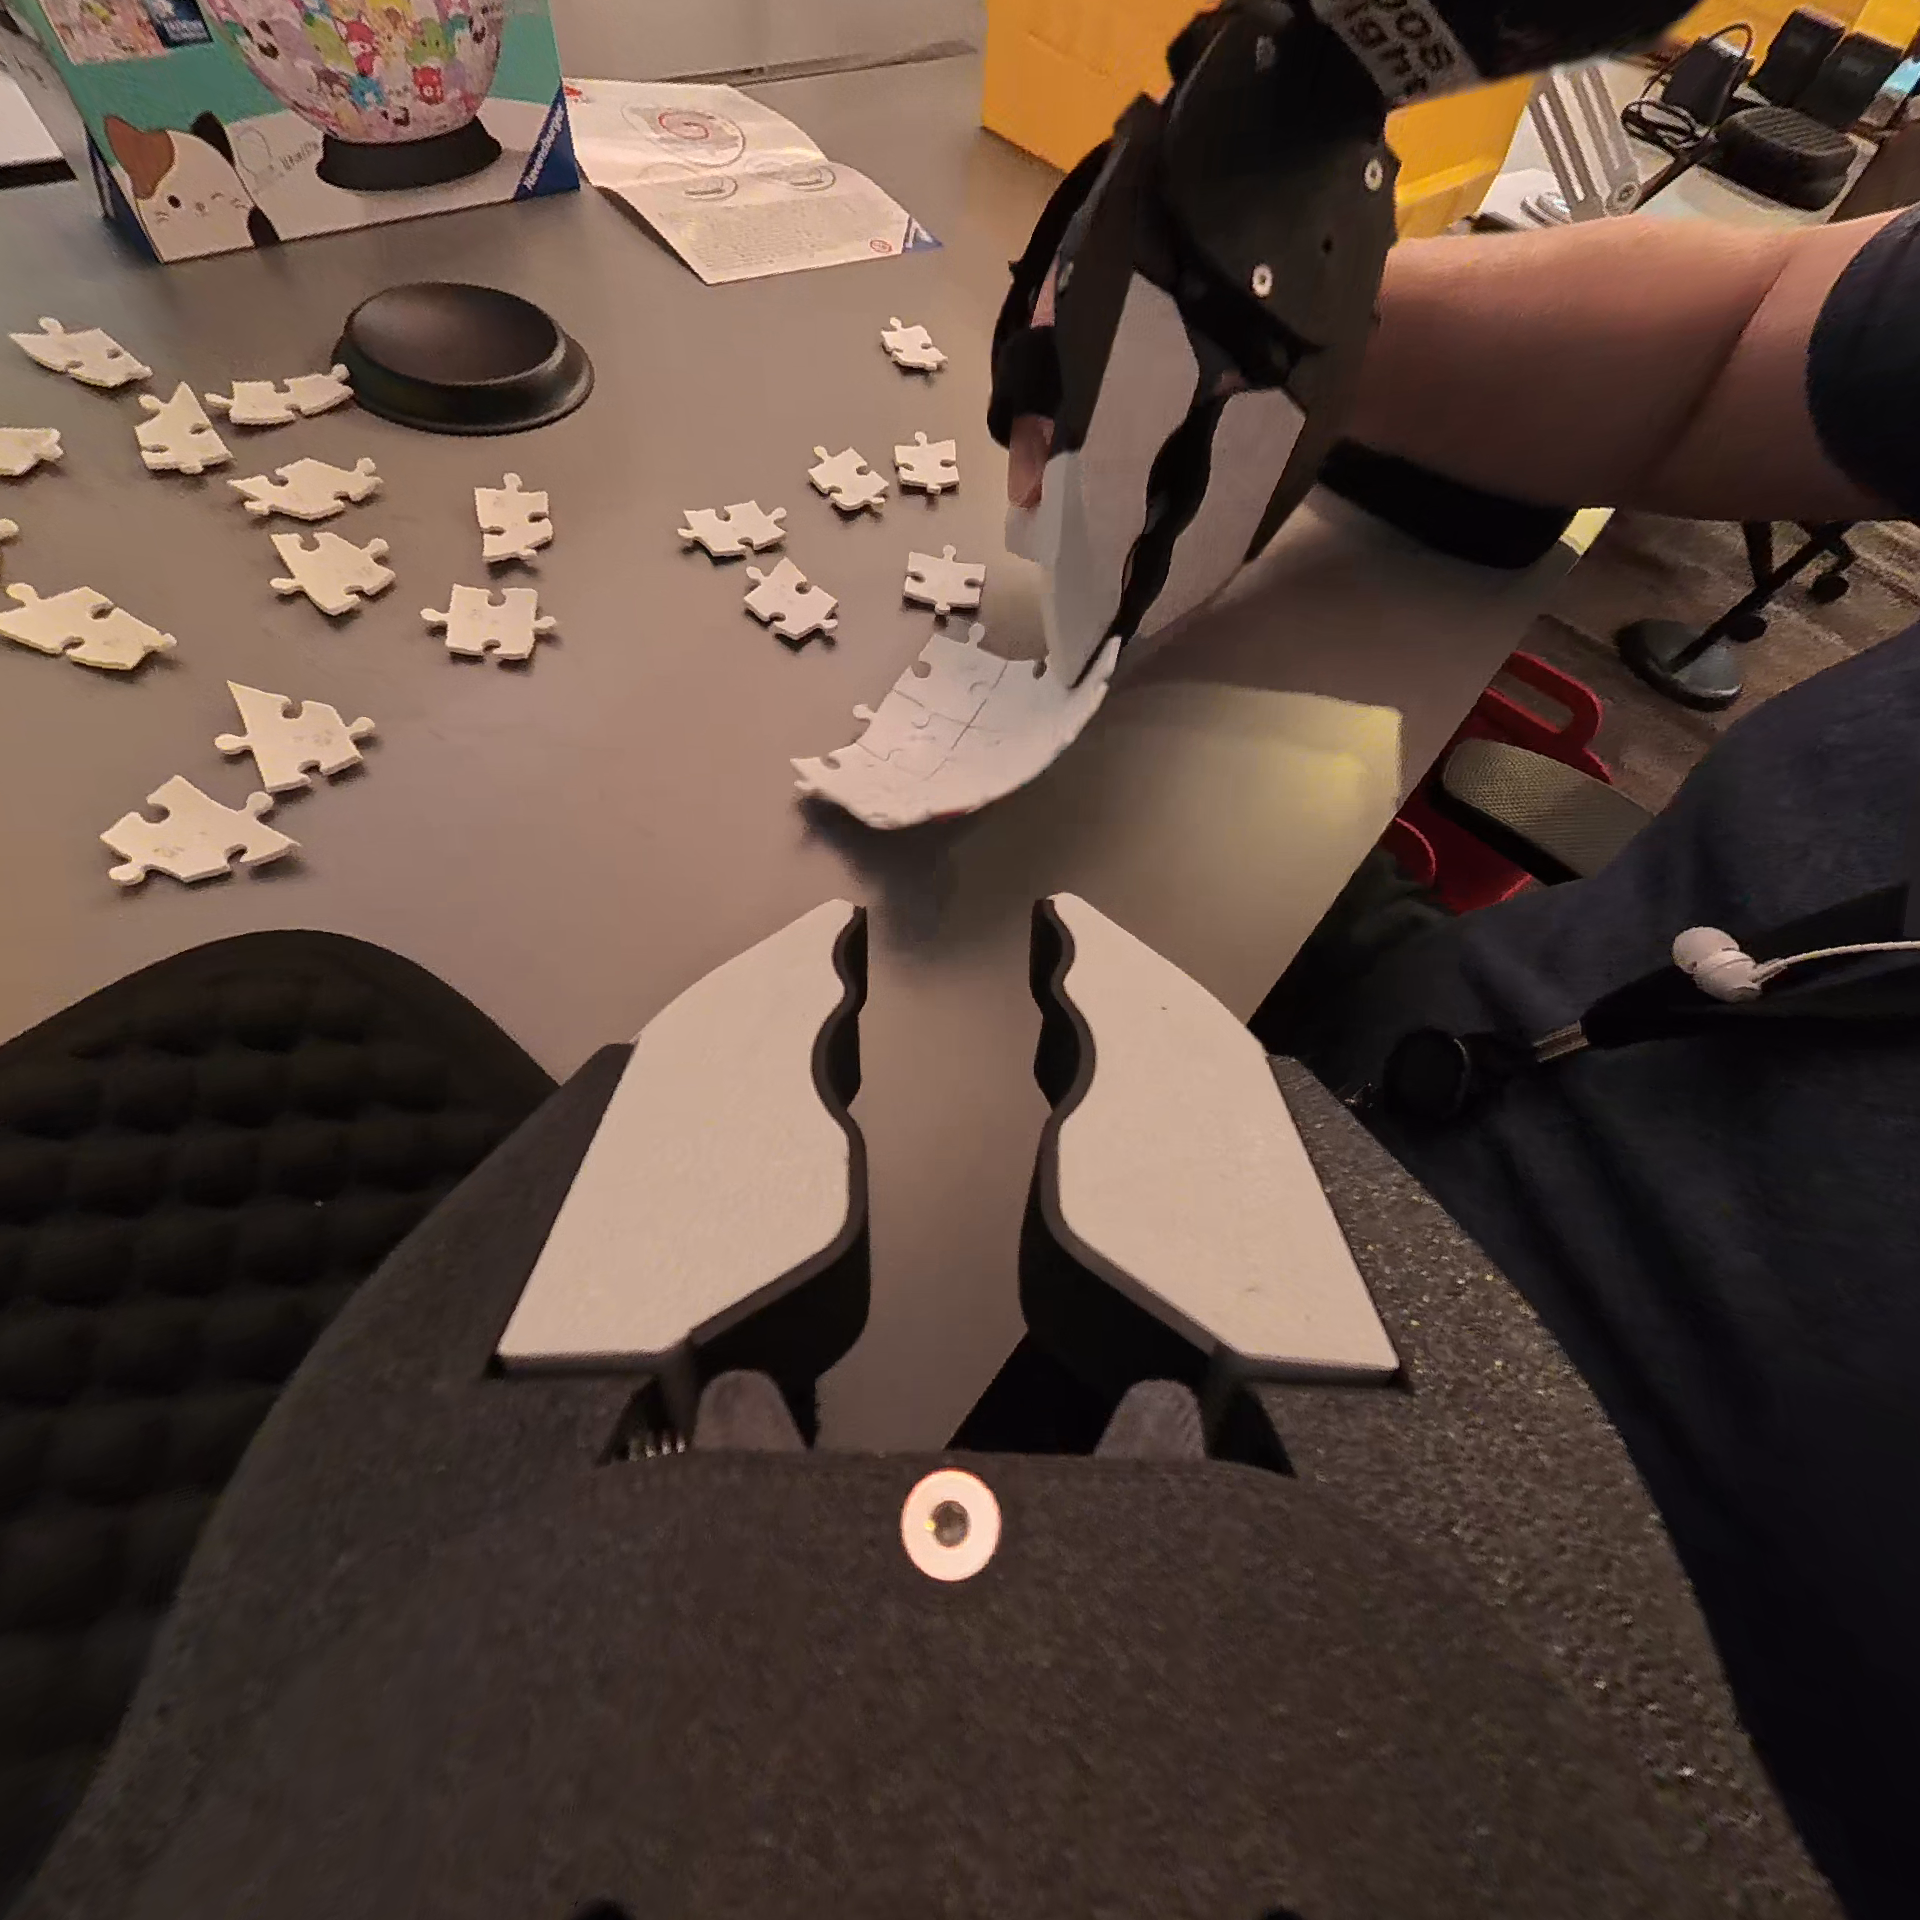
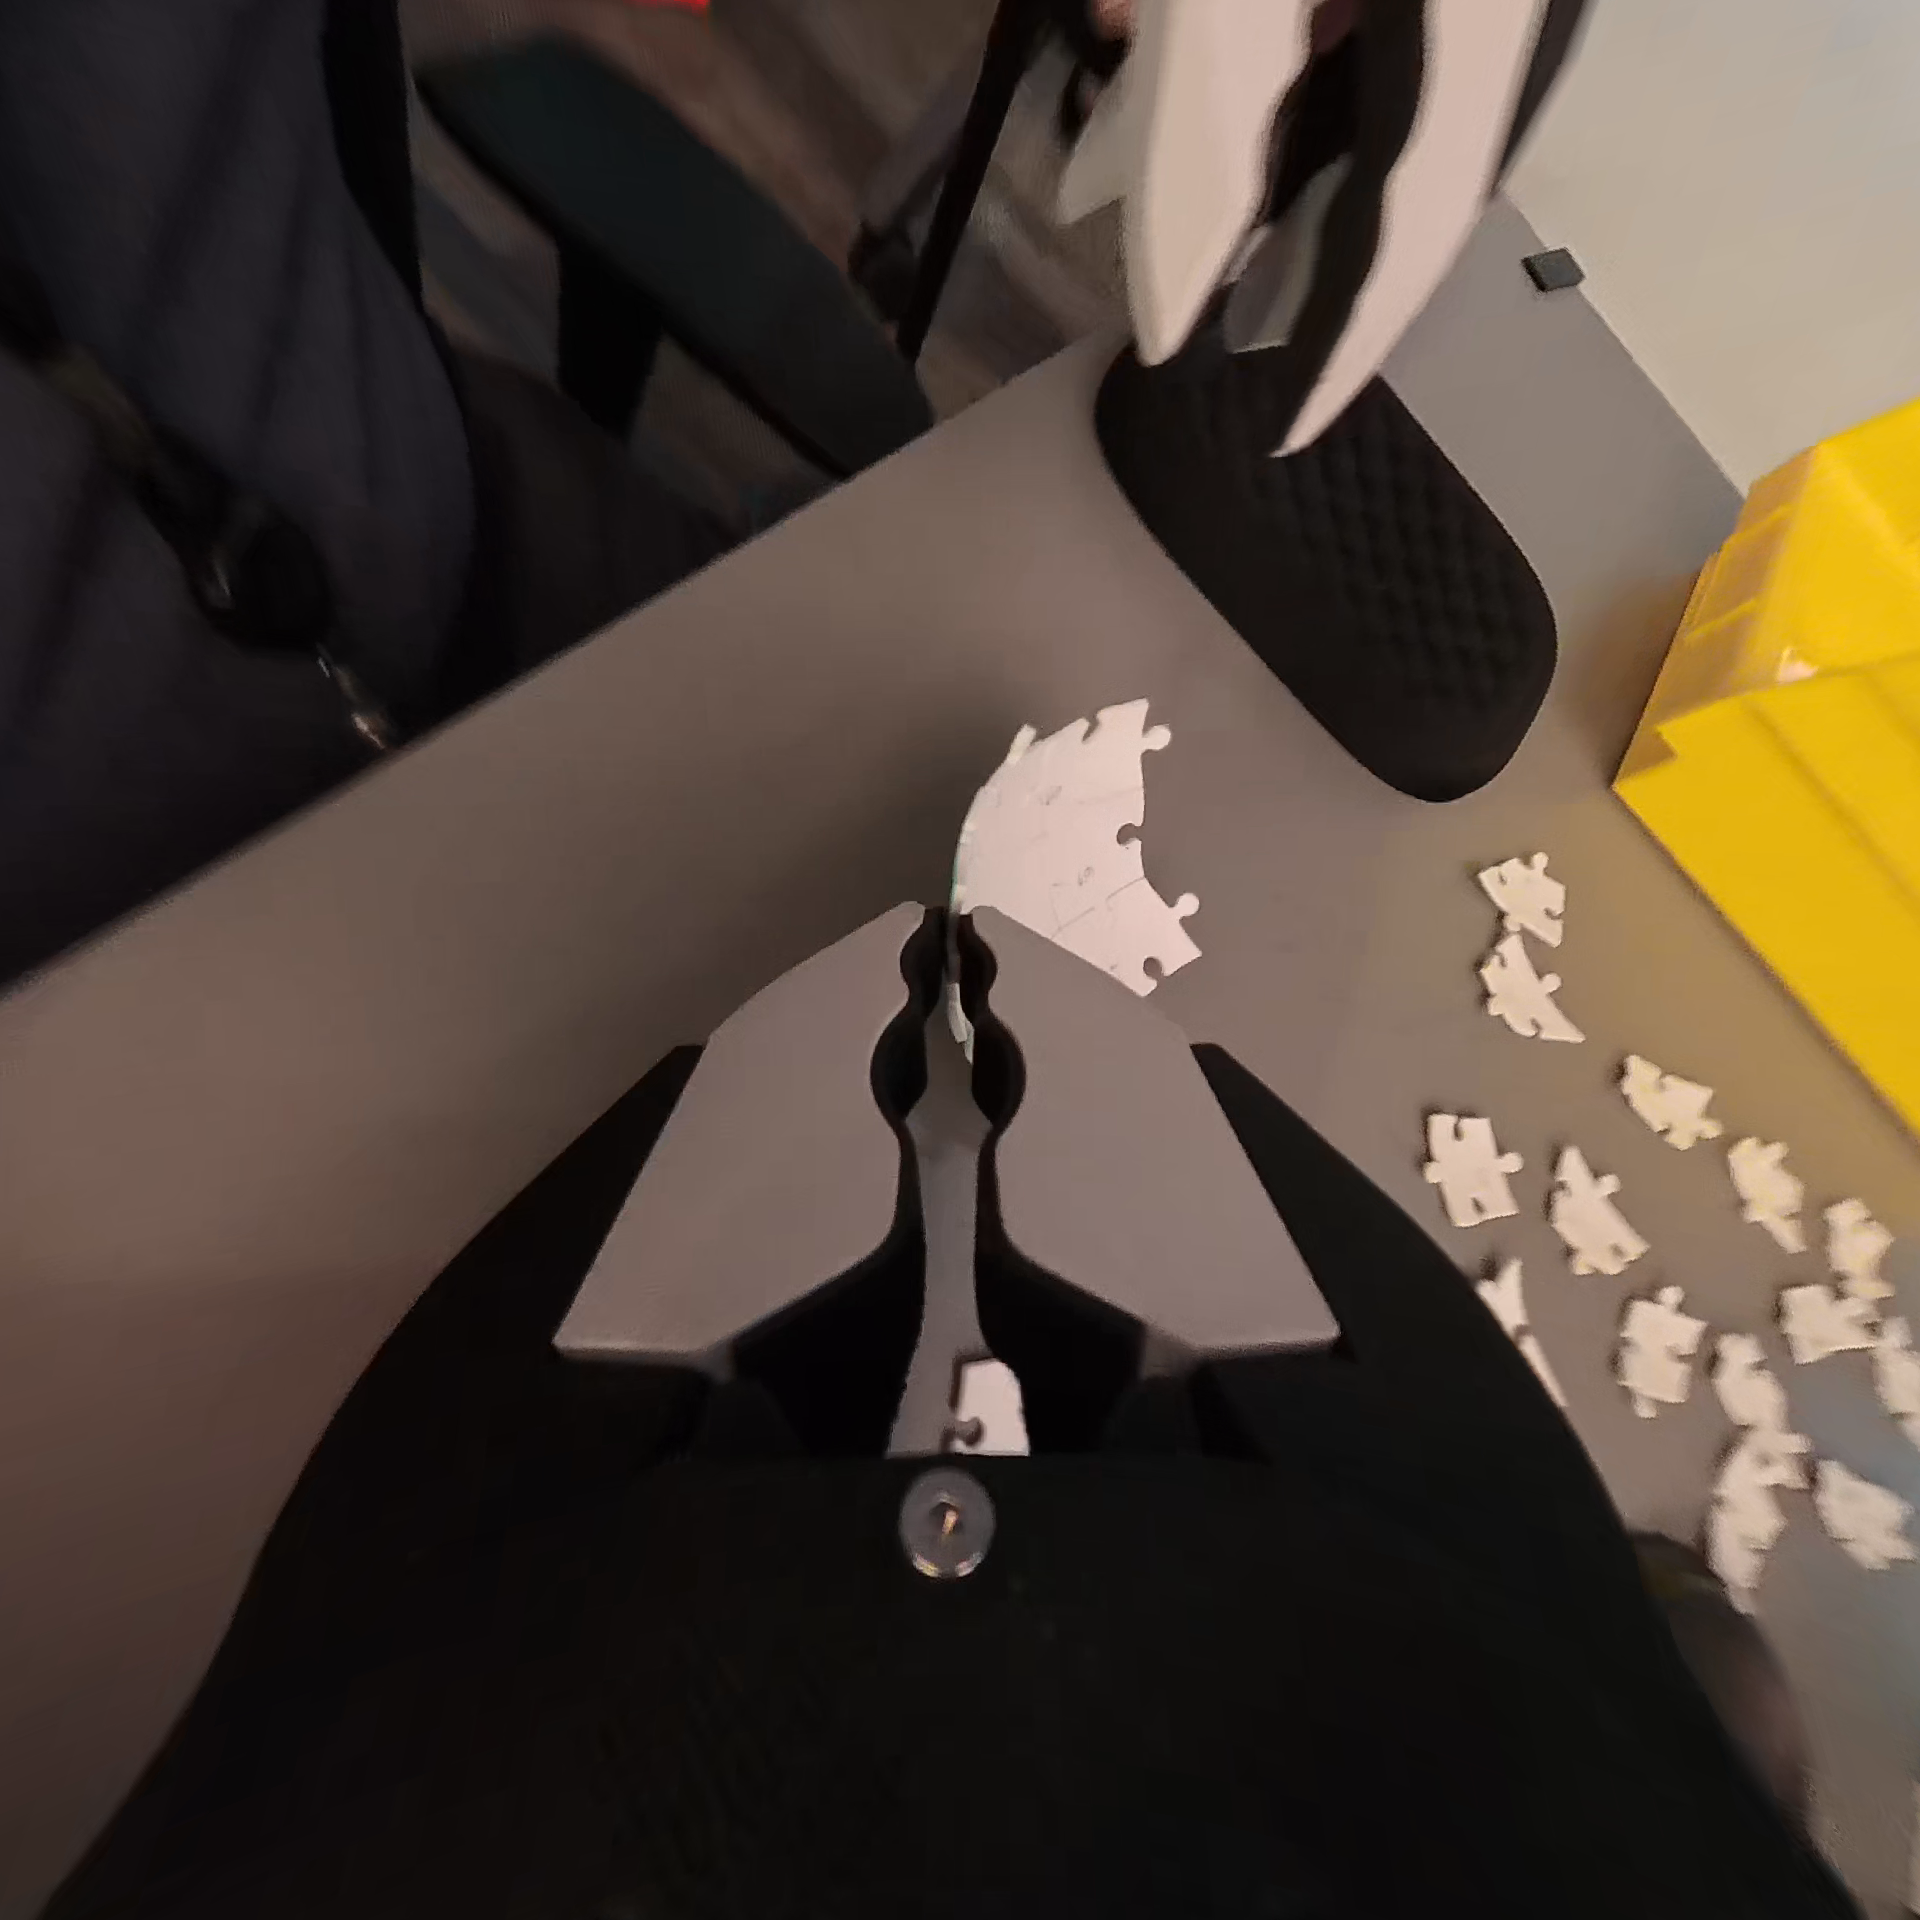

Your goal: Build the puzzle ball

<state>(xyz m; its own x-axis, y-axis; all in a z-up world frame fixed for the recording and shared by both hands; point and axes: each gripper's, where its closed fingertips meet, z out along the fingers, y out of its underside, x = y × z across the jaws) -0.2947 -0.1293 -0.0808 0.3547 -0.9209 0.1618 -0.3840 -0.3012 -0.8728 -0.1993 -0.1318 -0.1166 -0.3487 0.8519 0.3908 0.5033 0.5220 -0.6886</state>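
A: What has the right gripper (image 2: 948, 920) got?

B: Its fingers (image 2: 831, 1101) are clamped together on the edge of the curved puzzle section (image 2: 1081, 873), a patch of joined white pieces. In the right wrist view the section fans out just beyond the fingertips and to their right, over the grey surface (image 2: 520, 987).

A: And from the other camera?

B: In the left wrist view the right gripper (image 1: 1091, 665) comes down from above, and the curved puzzle section (image 1: 956, 738) hangs from its tips like a shallow bowl, white side up. Whether its low edge touches the surface (image 1: 623, 831) I cannot tell.

A: The left gripper (image 1: 948, 914)?

B: Its fingers (image 1: 727, 1122) stand apart with nothing between them, only bare surface showing in the gap. The section lies just ahead of their tips.

A: Loose pieces?

B: Plenty. The loose puzzle pieces (image 1: 488, 618) are scattered ahead and to the left of the left fingers, all white side up. Farther ahead sits the black round stand (image 1: 462, 353), and past it the puzzle box (image 1: 312, 114) and a folded instruction sheet (image 1: 748, 171).

A: Anything near the right fingers?

B: A black padded wrist rest (image 2: 1340, 582) ahead and to the right, and yellow bins (image 2: 1808, 748) farther right.
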